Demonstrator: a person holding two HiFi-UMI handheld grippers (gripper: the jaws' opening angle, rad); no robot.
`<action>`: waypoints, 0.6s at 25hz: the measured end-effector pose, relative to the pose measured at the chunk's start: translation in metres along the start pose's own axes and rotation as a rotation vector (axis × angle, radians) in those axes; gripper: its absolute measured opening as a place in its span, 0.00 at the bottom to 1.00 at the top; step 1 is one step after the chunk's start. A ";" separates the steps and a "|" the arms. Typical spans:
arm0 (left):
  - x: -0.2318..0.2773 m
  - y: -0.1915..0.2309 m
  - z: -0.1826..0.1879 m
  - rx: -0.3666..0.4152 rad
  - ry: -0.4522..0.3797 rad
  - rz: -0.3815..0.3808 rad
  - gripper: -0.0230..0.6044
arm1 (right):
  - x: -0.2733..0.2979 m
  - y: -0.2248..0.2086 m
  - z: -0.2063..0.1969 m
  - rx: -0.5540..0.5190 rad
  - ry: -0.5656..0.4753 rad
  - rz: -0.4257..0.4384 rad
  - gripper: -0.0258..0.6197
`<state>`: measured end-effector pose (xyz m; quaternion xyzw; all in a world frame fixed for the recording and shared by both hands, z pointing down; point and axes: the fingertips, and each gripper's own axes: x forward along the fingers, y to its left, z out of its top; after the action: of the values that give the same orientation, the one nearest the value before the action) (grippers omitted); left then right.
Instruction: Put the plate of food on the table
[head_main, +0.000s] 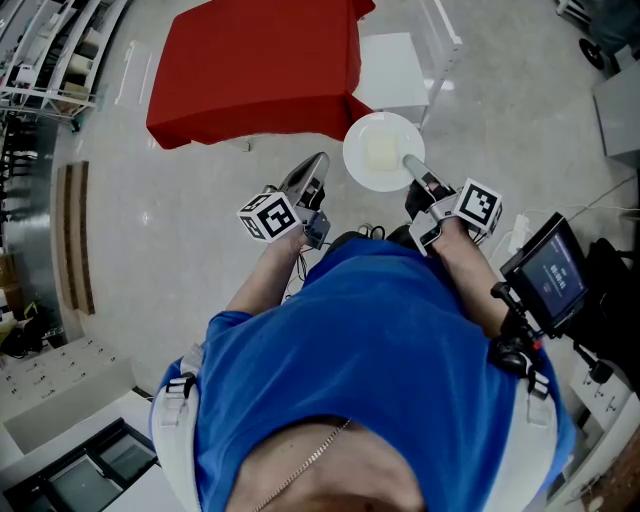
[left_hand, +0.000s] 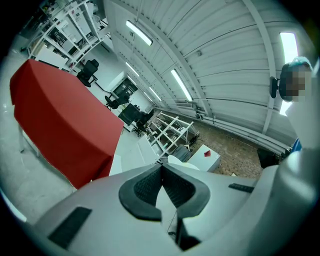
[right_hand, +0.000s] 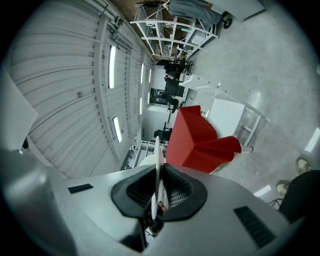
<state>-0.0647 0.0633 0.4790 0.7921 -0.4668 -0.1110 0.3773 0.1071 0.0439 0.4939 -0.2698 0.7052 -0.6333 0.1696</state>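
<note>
A white plate (head_main: 383, 150) with a pale square piece of food (head_main: 381, 153) on it hangs level above the floor, just short of the table draped in a red cloth (head_main: 250, 70). My right gripper (head_main: 413, 166) is shut on the plate's near rim. In the right gripper view the plate (right_hand: 157, 160) stands edge-on between the pads, with the red table (right_hand: 200, 140) beyond it. My left gripper (head_main: 316, 165) is to the left of the plate, apart from it. Its jaws meet with nothing between them, and the left gripper view shows the red table (left_hand: 60, 120) ahead.
A small white stand (head_main: 392, 68) sits right of the red table, behind the plate. A screen on a mount (head_main: 552, 270) is close at my right. Metal shelving (head_main: 50, 50) lines the left wall, and a grey cart (head_main: 615, 40) is at the far right.
</note>
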 end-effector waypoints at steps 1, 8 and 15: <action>0.000 0.000 0.000 -0.002 -0.002 0.000 0.05 | 0.000 -0.001 0.000 0.000 -0.001 -0.005 0.08; -0.001 0.000 -0.002 -0.014 -0.016 0.003 0.05 | -0.001 -0.001 0.001 0.006 -0.005 -0.010 0.08; -0.001 -0.001 -0.004 -0.015 -0.027 -0.004 0.05 | -0.004 -0.004 0.003 0.002 -0.010 -0.026 0.08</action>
<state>-0.0623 0.0661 0.4808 0.7887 -0.4694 -0.1258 0.3766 0.1122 0.0435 0.4972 -0.2817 0.7002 -0.6349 0.1652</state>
